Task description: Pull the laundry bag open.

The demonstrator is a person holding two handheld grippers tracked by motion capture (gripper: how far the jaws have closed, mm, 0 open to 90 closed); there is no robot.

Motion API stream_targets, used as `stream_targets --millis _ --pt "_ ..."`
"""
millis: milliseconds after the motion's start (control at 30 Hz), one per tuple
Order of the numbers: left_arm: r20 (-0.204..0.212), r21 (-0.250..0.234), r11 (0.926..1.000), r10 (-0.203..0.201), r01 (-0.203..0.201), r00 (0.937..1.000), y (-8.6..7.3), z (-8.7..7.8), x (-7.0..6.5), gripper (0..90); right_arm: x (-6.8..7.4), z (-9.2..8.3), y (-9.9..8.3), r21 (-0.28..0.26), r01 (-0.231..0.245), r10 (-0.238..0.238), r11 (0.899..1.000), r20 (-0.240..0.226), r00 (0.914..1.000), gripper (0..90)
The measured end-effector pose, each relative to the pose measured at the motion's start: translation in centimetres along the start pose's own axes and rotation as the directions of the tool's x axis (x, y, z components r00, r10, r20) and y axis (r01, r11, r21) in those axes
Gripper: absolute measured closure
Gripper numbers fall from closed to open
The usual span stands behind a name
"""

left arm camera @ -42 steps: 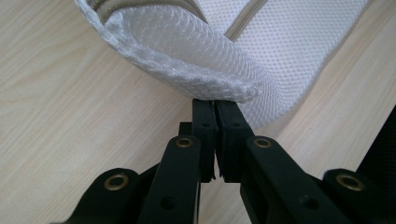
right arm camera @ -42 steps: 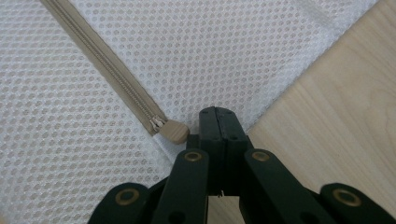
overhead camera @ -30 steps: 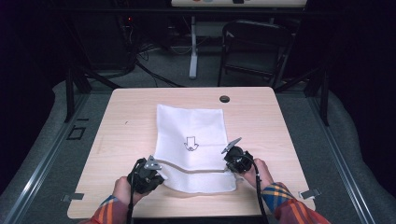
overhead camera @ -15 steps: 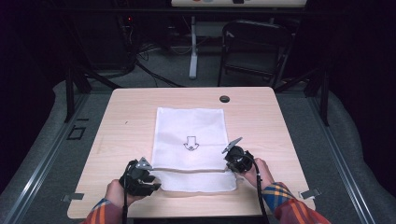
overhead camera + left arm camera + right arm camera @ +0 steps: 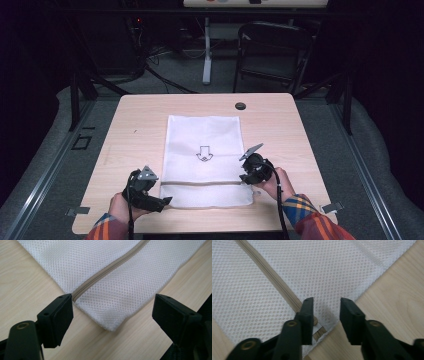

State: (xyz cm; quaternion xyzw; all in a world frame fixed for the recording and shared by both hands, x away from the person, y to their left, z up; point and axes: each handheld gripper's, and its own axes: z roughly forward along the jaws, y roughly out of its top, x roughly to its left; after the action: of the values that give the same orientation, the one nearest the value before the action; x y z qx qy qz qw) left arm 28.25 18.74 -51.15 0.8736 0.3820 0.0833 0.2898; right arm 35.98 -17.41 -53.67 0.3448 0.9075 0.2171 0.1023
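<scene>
High view first: a white mesh laundry bag (image 5: 202, 160) lies flat in the middle of the wooden worktop (image 5: 135, 135), its long side running away from the person, a small arrow mark (image 5: 203, 153) printed on its upper face. A beige zipper (image 5: 200, 183) crosses the bag close to its near edge, and that is where both hands work, one at each end of it.

At the near left corner the left hand-held gripper (image 5: 165, 200) rests low on the worktop. Its own view shows the jaws standing wide apart, having just been opening, with the bag's corner (image 5: 110, 326) lying loose between them and neither pad pressing on it. The zipper's end (image 5: 75, 295) sits just beside the left-hand pad, so I judge this hand was there to pin the bag down at that end.

At the right edge the right hand-held gripper (image 5: 243, 177) hovers over the other end of the zipper. Its jaws have also just been opening and stand partly apart, clamped on nothing. A small brown pull tab (image 5: 318, 330) peeks out just under one jaw, touching or nearly so; I cannot tell which. With the zipper line lying flat and joined along its length, the bag looks zipped shut.
</scene>
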Motion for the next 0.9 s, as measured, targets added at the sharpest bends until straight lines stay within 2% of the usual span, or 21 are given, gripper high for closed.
stream_targets --millis 167,333,433,600,800,900 --pt "0.001 -0.017 0.9998 0.014 -0.014 0.9999 0.7 0.2 0.0 15.2 -0.2 -0.6 -0.1 -0.008 -0.035 0.034 0.999 -0.031 0.9989 30.7" --pt "0.001 -0.028 0.9991 0.032 -0.032 0.9995 1.5 0.7 -0.2 14.0 -0.4 -1.2 -0.4 0.013 -0.059 0.059 0.998 -0.037 0.9976 15.7" --pt "0.003 -0.025 0.9986 0.046 -0.046 0.9989 1.9 1.0 -0.5 13.4 -0.3 -1.3 -0.6 0.001 -0.082 0.081 0.997 -0.056 0.9951 13.4" --pt "0.007 -0.031 0.9979 0.058 -0.057 0.9983 2.5 1.5 -0.7 12.9 -0.5 -1.4 -0.6 0.007 -0.067 0.068 0.998 -0.052 0.9964 7.6" --pt "0.013 -0.025 0.9969 0.075 -0.075 0.9971 3.4 2.4 -1.1 12.8 -0.4 -1.4 -0.7 0.005 -0.076 0.076 0.997 -0.057 0.9955 7.7" --pt "0.012 -0.032 0.9954 0.090 -0.090 0.9958 4.1 2.8 -1.5 12.8 -0.3 -1.4 -0.7 0.020 -0.060 0.061 0.998 -0.054 0.9967 8.4"
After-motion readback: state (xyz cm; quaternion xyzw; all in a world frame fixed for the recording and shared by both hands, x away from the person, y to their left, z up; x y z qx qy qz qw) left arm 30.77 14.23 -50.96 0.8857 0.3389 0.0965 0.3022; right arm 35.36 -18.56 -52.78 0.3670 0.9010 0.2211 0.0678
